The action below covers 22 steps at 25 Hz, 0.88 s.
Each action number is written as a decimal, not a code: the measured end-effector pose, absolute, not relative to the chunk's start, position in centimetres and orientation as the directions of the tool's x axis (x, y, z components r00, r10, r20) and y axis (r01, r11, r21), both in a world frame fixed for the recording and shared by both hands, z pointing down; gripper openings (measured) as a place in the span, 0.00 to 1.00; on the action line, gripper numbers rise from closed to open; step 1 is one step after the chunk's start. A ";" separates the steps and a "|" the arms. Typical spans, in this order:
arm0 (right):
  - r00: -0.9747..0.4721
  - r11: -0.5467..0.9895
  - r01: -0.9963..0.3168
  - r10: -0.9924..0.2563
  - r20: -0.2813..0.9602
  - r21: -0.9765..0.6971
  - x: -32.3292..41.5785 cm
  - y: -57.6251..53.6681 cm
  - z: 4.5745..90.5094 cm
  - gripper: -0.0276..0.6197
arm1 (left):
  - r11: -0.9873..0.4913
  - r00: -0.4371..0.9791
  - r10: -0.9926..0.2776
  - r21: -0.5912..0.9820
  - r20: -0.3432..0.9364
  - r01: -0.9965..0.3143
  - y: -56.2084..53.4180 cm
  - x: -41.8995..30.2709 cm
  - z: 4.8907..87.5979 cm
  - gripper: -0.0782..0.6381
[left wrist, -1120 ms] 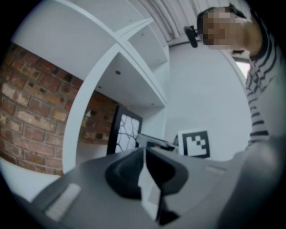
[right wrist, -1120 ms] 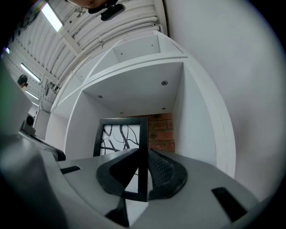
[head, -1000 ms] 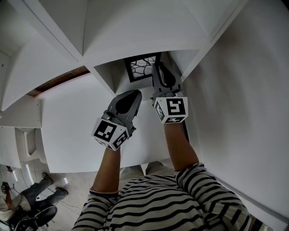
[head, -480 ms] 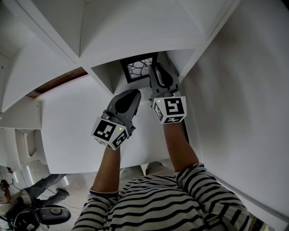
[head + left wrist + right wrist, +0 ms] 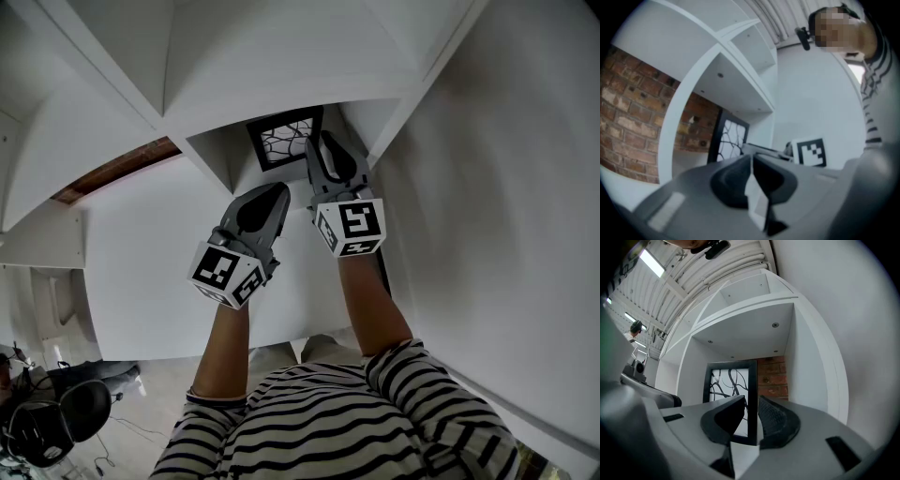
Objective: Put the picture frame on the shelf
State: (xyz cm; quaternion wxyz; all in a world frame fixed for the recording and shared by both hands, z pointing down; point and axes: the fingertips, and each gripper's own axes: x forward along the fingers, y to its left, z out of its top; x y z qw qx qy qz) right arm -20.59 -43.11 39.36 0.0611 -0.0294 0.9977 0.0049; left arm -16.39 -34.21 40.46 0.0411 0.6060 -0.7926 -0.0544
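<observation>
Right gripper [image 5: 751, 405] clamping picture frame [image 5: 727, 383] by its edge inside shelf [image 5: 281, 89]; left gripper [image 5: 751, 161] closed, empty; frame likely toppling if released leaning

We hold our 2 bare forearms out ahead, side by side. Our left hand-held gripper [image 5: 274, 195] has its jaws together, nothing between them. Our right hand-held gripper [image 5: 320, 150] reaches further forward, its jaws closed on the right edge of the picture frame [image 5: 729, 380].
</observation>
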 end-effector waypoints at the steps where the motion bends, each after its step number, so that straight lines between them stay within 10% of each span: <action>1: -0.991 0.998 -0.057 -0.056 -0.123 0.006 -20.5 -43.1 39.3 0.14 | 0.266 -0.268 -0.963 0.136 -0.002 -0.954 -34.2 -16.5 40.4 0.14; 22: -0.994 0.996 0.086 0.088 -0.067 0.034 -15.5 -40.5 39.7 0.14 | 0.241 -0.249 -0.968 0.145 -0.037 -0.960 -34.8 -14.6 39.4 0.14</action>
